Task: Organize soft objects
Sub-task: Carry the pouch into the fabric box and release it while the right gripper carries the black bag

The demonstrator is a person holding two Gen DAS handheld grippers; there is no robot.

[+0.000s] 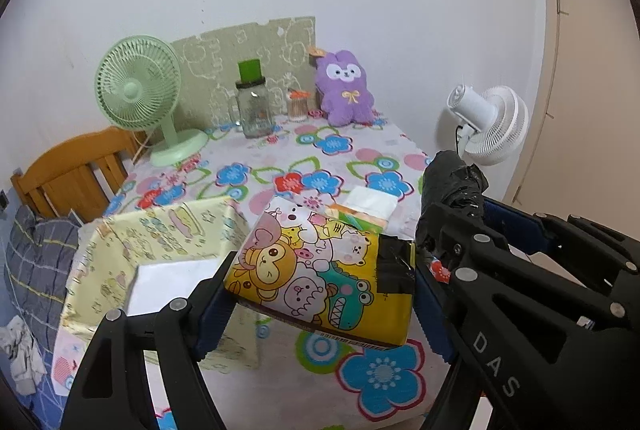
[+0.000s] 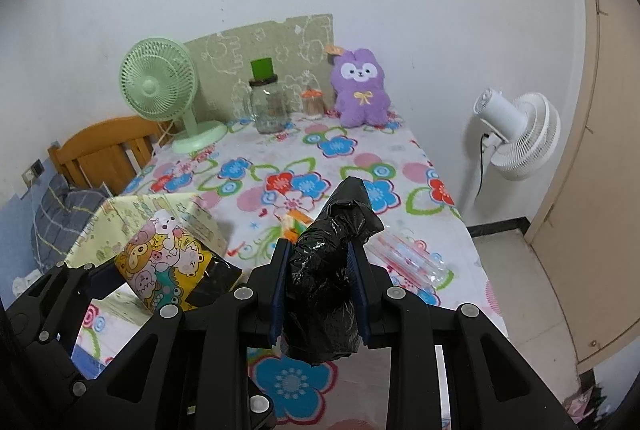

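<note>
— White walls are closing in the room, and a flower-print cloth is covering the counter (image 1: 352,166). What is standing along its far edge?

— A mint-green fan (image 1: 138,88) is sitting at the upper left of the left wrist view, with a glass jar (image 1: 254,108) capped in green beside it and a purple plush (image 1: 345,86) leaning against a green patterned board (image 1: 248,70). A white fan (image 1: 486,124) is standing off the counter at the right.

— And the soft things?

— The left gripper (image 1: 320,290) is pinching a yellow tissue pack (image 1: 320,266) between its jaws. Its wrapper is showing cartoon animals, a monkey, a pig and a green crocodile among them, and a patch of black tape is covering its right end. It is hanging clear above the cloth at the lower centre of the frame.

— What about the other one?

— The right gripper (image 2: 320,294) is squeezing a crumpled black plastic bag (image 2: 332,262), glossy and wrinkled, with its top poking up past the blue pads. In the right wrist view it is filling the lower centre.

— Anything else lying nearby?

— A pale yellow printed box (image 1: 168,242) is sitting at the lower left, just beside the pack. Another open tissue pack (image 1: 370,208) with white paper showing is lying on the cloth behind it, and a clear wrapper (image 2: 408,258) is resting right of the bag.
</note>
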